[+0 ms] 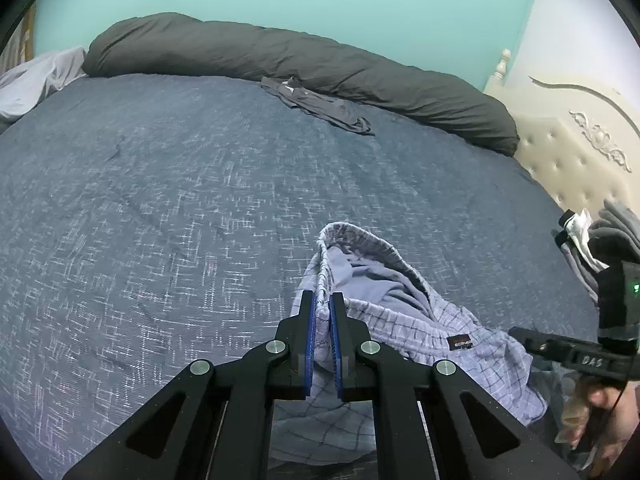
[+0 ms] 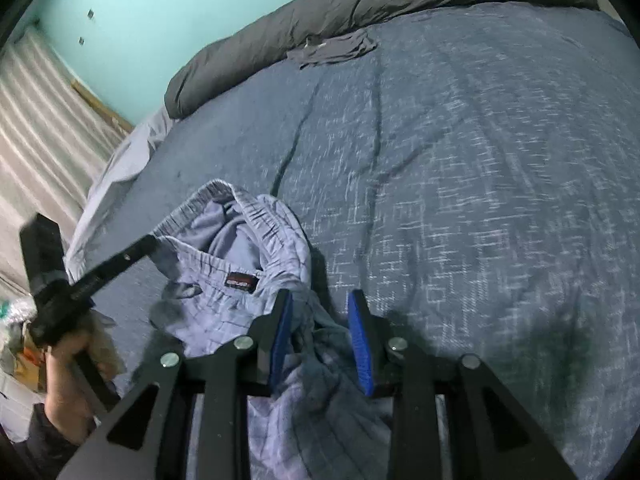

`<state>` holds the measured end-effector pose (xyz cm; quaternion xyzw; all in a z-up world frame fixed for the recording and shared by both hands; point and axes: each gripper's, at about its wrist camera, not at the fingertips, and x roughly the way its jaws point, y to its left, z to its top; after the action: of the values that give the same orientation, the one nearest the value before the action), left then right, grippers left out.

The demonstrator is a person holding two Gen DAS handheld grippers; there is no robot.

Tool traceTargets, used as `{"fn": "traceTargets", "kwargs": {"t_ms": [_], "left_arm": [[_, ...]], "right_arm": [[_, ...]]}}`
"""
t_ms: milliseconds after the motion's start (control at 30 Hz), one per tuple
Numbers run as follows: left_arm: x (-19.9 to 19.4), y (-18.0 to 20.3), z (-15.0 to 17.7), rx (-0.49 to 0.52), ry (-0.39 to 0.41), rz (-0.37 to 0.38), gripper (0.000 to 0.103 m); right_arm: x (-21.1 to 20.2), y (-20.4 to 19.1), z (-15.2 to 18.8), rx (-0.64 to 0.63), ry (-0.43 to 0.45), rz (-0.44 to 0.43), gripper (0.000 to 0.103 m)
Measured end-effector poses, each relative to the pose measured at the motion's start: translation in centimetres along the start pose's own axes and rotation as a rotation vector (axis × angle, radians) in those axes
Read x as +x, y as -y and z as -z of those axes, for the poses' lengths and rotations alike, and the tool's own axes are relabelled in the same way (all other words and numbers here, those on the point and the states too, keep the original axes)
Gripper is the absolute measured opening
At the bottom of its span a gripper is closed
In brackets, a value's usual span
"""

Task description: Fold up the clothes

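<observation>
The checked shorts (image 1: 404, 320) are pale lilac-blue cotton with a thin dark grid, an elastic gathered waistband and a small dark label sewn just under that band. They lie crumpled on the blue bedspread (image 1: 160, 208) near its close edge, waistband gaping open towards the far grey bolster and showing a plain lining; one side of the band is lifted off the bedspread, the legs bunched in loose folds below it

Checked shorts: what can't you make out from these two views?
- Checked shorts: lower legs cut off beneath both grippers' bodies.
- Label: lettering too small, blurred.
- Right gripper: cloth lies between its parted pads; contact unclear.
- Clothes pile: cut by left wrist view's edge.
</observation>
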<state>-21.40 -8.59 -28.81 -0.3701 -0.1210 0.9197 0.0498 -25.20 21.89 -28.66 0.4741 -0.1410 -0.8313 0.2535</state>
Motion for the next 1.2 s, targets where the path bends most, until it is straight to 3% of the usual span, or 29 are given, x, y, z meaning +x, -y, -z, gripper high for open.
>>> {"fn": "traceTargets", "kwargs": {"t_ms": [467,767,833,933,1200], "left_arm": [[0.1,-0.4,0.1,-0.007,0.004,-0.013,0.007],[0.4,-0.5,0.0,-0.014,0.001,-0.015,0.007],[0.4,-0.6,0.0,-0.016,0.002,-0.018,0.007],[0.4,-0.8,0.0,-0.021,0.005,-0.022,0.007],[-0.2,-0.9,-0.3,-0.025,0.039,-0.018,0.007]], "right_arm": [[2.9,-6.2,2.1,-0.221,-0.126,-0.045,0.029],[2.7,-4.2,2.0,-0.127,-0.129,-0.108,0.029],[2.3,-4.1,1.9,-0.117,-0.127,-0.134,0.02],[1.6,-3.8,1.5,-0.114,-0.101,-0.135,0.01],[-3.5,-1.5,-1.2,-0.056,0.123,-0.105,0.008]]}}
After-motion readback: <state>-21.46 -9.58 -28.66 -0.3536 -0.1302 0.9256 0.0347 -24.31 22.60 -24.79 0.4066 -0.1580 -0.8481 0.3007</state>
